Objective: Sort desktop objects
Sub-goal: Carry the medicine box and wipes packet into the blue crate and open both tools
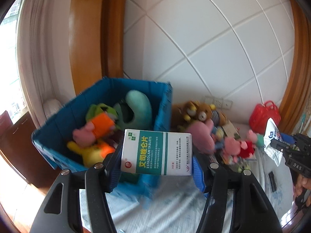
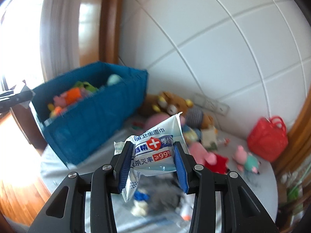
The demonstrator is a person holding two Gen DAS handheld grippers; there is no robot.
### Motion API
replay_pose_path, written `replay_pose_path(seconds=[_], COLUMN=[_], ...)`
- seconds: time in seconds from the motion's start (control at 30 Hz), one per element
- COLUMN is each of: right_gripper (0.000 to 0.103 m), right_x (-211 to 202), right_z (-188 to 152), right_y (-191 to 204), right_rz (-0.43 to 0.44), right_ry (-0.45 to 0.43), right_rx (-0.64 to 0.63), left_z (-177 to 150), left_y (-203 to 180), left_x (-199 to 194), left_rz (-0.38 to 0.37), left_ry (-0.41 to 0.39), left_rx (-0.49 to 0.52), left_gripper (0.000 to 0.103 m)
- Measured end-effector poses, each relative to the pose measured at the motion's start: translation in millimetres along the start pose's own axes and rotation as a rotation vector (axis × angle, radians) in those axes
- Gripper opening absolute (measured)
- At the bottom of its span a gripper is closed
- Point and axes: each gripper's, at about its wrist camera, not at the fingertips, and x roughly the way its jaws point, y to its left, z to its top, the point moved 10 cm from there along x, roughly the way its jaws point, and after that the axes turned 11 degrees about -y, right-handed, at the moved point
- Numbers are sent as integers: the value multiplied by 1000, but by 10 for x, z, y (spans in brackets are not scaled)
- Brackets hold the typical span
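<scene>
My left gripper (image 1: 155, 165) is shut on a white and green tablet box (image 1: 155, 152), held in the air just in front of the blue bin (image 1: 58, 128). The bin holds several plush toys (image 1: 97, 128). My right gripper (image 2: 152, 161) is shut on a white and blue wet-wipe packet (image 2: 155, 147), held above the table. That gripper and packet (image 1: 274, 141) also show at the right edge of the left wrist view. The blue bin (image 2: 93, 112) is to the left in the right wrist view.
A pile of plush toys (image 1: 206, 124) lies against the tiled wall right of the bin. A red basket (image 2: 268, 137) stands at the far right. Pig toys (image 2: 246, 159) lie on the white cloth. Small blurred items (image 2: 155, 200) lie under my right gripper.
</scene>
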Motion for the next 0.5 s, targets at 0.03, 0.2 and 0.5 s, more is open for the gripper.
replay_pose_path(seconds=[0.03,0.2,0.5], right_gripper=[40,40,40], right_x=[67,402,987], right_z=[126,624,1377], right_y=[142,811,1866], right_rz=[6,42,104], right_ry=[-12,-51,-97], right_rx=[-8,-60,-129], left_z=[73,317,548], left_y=[148,776,1396], left_x=[55,298,741], left_rz=[6,32,20], left_ry=[-9,-24,-23], left_rx=[3,8,3], left_gripper=[59,59,59])
